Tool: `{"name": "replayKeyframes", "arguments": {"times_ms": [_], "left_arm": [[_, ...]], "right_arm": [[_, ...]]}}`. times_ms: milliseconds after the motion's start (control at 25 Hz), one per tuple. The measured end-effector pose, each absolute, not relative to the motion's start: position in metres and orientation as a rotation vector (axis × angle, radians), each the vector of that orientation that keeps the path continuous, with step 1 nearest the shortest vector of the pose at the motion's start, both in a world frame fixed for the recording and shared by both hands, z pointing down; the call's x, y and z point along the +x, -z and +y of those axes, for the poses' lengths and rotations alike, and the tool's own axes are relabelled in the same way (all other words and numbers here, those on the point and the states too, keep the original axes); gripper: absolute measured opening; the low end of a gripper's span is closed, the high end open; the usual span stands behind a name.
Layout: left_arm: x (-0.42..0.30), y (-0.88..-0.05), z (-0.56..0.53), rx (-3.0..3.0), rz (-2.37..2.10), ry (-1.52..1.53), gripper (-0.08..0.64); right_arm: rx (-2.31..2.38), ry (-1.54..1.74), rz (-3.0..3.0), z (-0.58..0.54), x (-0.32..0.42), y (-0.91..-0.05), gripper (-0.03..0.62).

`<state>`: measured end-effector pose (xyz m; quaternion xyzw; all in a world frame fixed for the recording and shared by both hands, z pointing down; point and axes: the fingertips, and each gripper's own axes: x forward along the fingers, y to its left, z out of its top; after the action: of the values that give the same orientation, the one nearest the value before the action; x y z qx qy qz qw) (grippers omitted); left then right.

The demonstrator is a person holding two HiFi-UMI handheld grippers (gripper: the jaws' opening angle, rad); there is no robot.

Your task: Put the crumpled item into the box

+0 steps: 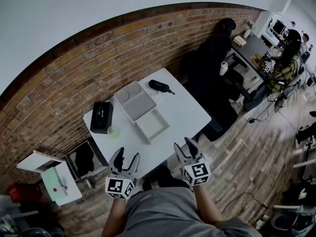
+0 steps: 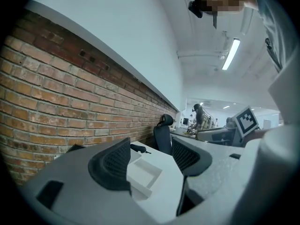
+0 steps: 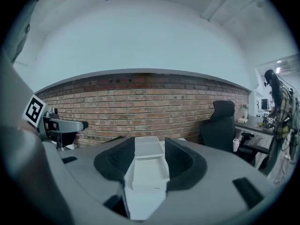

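A small pale green crumpled item (image 1: 113,131) lies on the white table (image 1: 185,110), just right of a black box. The open white box sits mid-table: a shallow tray (image 1: 152,125) with its lid (image 1: 134,100) lying behind it. My left gripper (image 1: 124,160) hovers at the table's near edge, open and empty; in its own view (image 2: 150,162) the tray (image 2: 145,173) shows between the jaws, farther off. My right gripper (image 1: 185,147) is also at the near edge, open and empty. In its own view (image 3: 149,163) the white box (image 3: 149,172) shows lengthwise between the jaws, untouched.
A black box (image 1: 101,116) stands at the table's left end, a black case (image 1: 159,86) at the far side. A black office chair (image 1: 212,58) is to the right, a person at a desk (image 1: 284,65) beyond. A brick wall (image 1: 74,78) backs the table; a small white side table (image 1: 59,181) stands at lower left.
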<state>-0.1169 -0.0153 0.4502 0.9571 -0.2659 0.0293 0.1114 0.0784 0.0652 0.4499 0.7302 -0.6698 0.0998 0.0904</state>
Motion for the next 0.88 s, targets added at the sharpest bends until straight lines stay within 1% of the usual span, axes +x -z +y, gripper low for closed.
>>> {"name": "replayKeyframes", "arguments": {"times_ms": [400, 600, 760, 880], "left_arm": [[-0.067, -0.442, -0.07, 2.785, -0.904, -0.098, 0.265], [-0.057, -0.444, -0.091, 2.755, -0.974, -0.114, 0.265], [-0.05, -0.449, -0.097, 2.728, -1.019, -0.149, 0.265], [-0.047, -0.448, -0.103, 2.693, -1.061, -0.157, 0.265]], "right_arm": [[2.06, -0.3, -2.041, -0.026, 0.155, -0.462, 0.193], [1.994, -0.305, -2.066, -0.07, 0.18, -0.473, 0.195], [1.934, -0.379, -2.067, -0.092, 0.2, -0.499, 0.195], [1.895, -0.372, -2.082, -0.112, 0.209, -0.515, 0.201]]}}
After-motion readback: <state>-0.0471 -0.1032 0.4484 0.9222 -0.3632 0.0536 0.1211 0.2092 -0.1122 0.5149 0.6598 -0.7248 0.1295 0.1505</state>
